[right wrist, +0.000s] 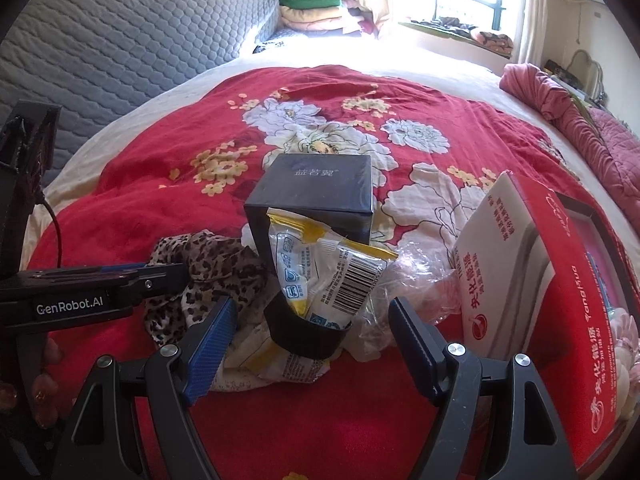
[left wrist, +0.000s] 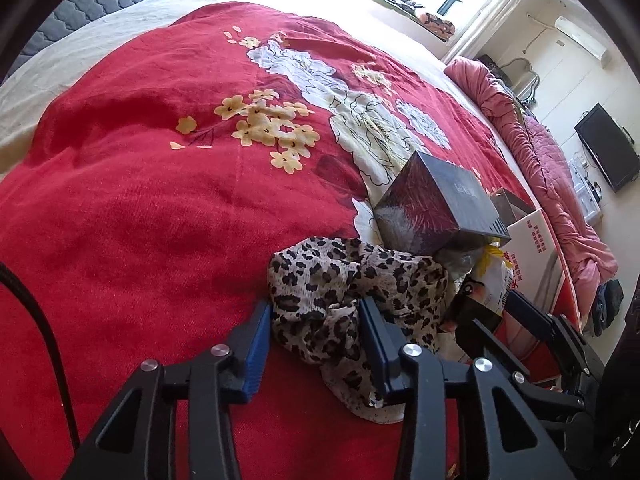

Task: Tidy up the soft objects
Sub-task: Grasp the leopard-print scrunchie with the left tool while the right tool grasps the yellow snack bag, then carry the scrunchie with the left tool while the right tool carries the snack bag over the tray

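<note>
A leopard-print cloth (left wrist: 332, 280) lies crumpled on the red floral blanket (left wrist: 140, 200). My left gripper (left wrist: 316, 320) is closed on its near part, with bunched fabric filling the gap between the blue pads. The right wrist view shows the same cloth (right wrist: 216, 264) with the left gripper (right wrist: 172, 274) coming in from the left. My right gripper (right wrist: 312, 306) stands open over a yellow and white plastic packet (right wrist: 320, 276) wrapped with a black band (right wrist: 304, 332). Its pads touch nothing.
A dark box (right wrist: 316, 196) stands right behind the packet and cloth. A red and white carton (right wrist: 540, 280) leans at the right, with crumpled clear plastic (right wrist: 412, 264) beside it. A pink quilt (right wrist: 580, 128) runs along the bed's right edge, a grey padded headboard (right wrist: 120, 40) along the left.
</note>
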Motion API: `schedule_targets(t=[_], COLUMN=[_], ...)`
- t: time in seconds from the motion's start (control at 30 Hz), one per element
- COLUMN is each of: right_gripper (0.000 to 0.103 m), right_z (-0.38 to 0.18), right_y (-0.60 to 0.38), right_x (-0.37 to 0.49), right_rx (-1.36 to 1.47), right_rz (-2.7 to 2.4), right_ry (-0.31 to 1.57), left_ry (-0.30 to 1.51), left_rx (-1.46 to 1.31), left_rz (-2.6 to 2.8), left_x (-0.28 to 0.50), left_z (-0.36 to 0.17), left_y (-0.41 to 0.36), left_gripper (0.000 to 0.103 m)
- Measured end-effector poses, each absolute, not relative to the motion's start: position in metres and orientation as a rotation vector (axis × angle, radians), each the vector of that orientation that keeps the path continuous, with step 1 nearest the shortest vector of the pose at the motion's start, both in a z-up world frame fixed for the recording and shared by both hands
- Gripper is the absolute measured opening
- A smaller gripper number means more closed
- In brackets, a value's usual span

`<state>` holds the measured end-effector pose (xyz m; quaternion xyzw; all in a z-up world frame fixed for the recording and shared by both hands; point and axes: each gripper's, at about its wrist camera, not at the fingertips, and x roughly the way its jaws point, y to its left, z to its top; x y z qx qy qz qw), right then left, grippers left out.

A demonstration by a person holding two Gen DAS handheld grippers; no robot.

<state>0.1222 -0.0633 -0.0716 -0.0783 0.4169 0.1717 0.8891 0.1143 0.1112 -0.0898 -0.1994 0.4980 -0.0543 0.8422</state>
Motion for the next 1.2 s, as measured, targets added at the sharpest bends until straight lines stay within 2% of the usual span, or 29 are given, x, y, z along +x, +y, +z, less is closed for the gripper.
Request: schedule_targets(t=[0.03,0.1,0.17,0.3,0.37,0.83,1.2], right_gripper=[0.071,0.066,0.057,0.044,0.042,0.039,0.039], right_z=[-0.072,-0.074,-0.078,-0.087,-0.089,-0.053,-0.022], right_y=[-0.061,-0.056,-0.052,-0.052,-0.055,-0.087,-0.105], right_x=[0.123,0.126,0.129,0.138,0.139,0.118,0.098], right_rx=[-0.167,-0.188,-0.203,-0.170,-0.136,-0.057,-0.040], right_rz=[0.357,0.362,0.375,0.412,0.433,0.471,0.487], right_ry=[0.861,0.857,0.859,0.907,0.912,0.815,0.746], left_ry=[1.049,1.049,1.044,1.024,1.011,0.885,0.836], left_rx=[-0.432,-0.451,-0.473,-0.475,-0.440,-0.366,-0.287], left_rz=[-0.118,-0.127,-0.160,-0.182,-0.186,-0.158,-0.130], left_x=[0.115,0.116,0.118,0.115,0.113,0.091,0.067], left_z=[-0.090,-0.093,-0.096,-0.095,-0.092,-0.056,-0.021], left_y=[0.113,0.116,0.119,0.120,0.116,0.116,0.087], left_gripper=[0.034,0.028,0.020,0.013,0.011,0.010,0.010])
